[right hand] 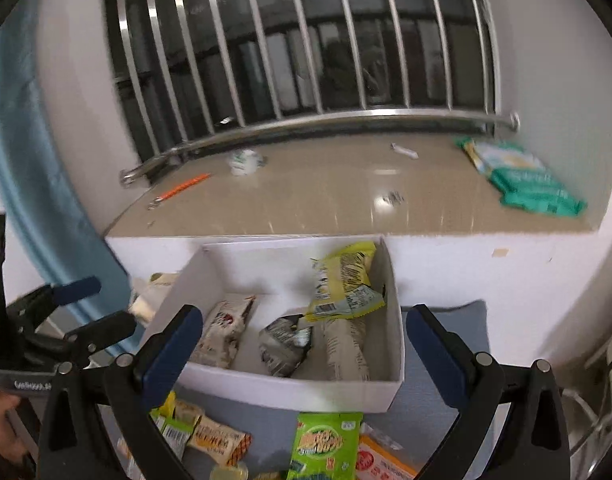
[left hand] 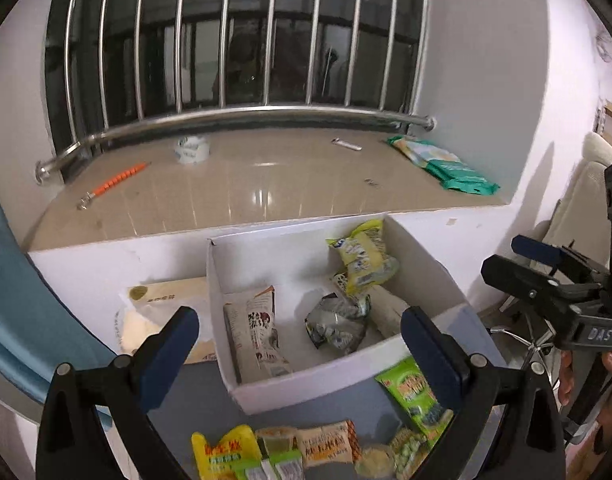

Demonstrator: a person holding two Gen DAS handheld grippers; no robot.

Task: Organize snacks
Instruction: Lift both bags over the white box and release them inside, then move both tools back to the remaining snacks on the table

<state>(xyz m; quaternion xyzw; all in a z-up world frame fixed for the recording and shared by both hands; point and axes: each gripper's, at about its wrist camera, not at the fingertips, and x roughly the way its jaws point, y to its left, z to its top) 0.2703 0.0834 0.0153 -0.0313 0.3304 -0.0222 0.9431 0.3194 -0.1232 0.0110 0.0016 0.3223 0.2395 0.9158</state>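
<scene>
A white cardboard box (left hand: 318, 380) (right hand: 290, 390) stands on a blue-grey table against the sill. It holds a yellow snack bag (left hand: 364, 256) (right hand: 344, 284), a grey crumpled bag (left hand: 336, 322) (right hand: 284, 344), a white-and-red bag (left hand: 256, 330) (right hand: 224, 330) and a pale long pack (right hand: 344, 350). Loose snacks lie in front: a green bag (left hand: 416, 394) (right hand: 326, 446), a yellow bag (left hand: 222, 454), an orange-trimmed cracker pack (left hand: 328, 444) (right hand: 220, 438). My left gripper (left hand: 300, 344) is open and empty above them. My right gripper (right hand: 304, 344) is open and empty, also seen from the left wrist (left hand: 518, 258).
A beige window sill (left hand: 266, 188) with steel bars carries an orange pen (left hand: 116, 184), a white cup (left hand: 192, 150) and green wipe packs (left hand: 446, 164) (right hand: 522, 178). A blue curtain (left hand: 22, 300) hangs left. A paper bag (left hand: 162, 312) lies left of the box.
</scene>
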